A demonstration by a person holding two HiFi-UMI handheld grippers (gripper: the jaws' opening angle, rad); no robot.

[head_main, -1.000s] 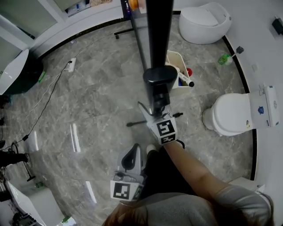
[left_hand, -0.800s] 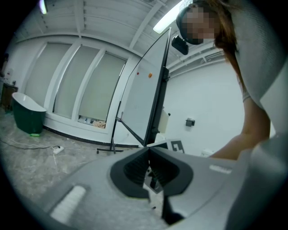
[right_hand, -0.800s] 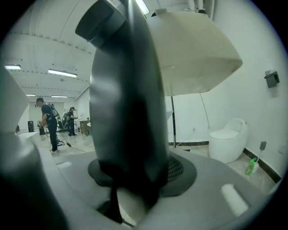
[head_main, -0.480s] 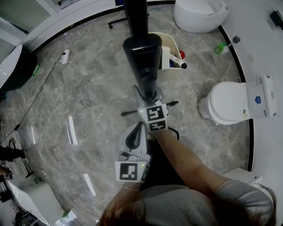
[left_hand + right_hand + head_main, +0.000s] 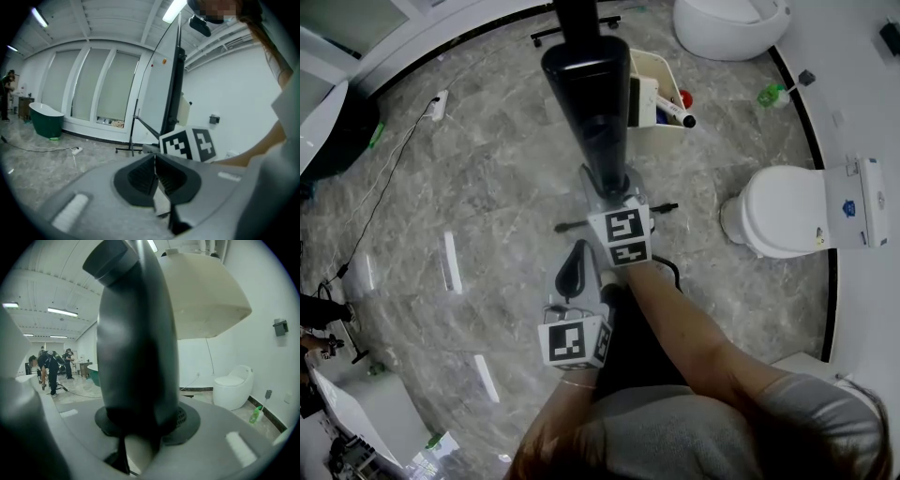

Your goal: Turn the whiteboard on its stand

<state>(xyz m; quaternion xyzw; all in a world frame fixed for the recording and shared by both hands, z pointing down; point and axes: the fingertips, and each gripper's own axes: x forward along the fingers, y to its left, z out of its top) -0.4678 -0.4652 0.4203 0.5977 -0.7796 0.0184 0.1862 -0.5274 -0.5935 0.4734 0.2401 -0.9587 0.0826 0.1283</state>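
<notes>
The right gripper (image 5: 609,197) is closing its jaws around the black edge (image 5: 136,343) of the whiteboard (image 5: 161,89). A second ago the jaws were standing wide open. Now the black edge is sitting right between them, and the pads look like they are pressing on it from both sides. That means the person is getting a hold, so the turning can probably start very soon. The board does not look turned yet.

The left gripper (image 5: 155,176) is keeping its jaws shut with nothing between them. It is hanging low, close to the person's body and just behind the right one. It has come up a bit nearer than it was before. It may be getting ready to help, but it is not touching the board.

A little farther off, a cream bin (image 5: 642,66) is hanging beside the black edge, and some markers (image 5: 673,112) are poking out of it. Below all this, the gray floor (image 5: 487,187) is shining. The whiteboard is standing upright on its stand (image 5: 133,136) in front of the person. Far off to the right, a white toilet (image 5: 778,211) is sitting by the wall.
</notes>
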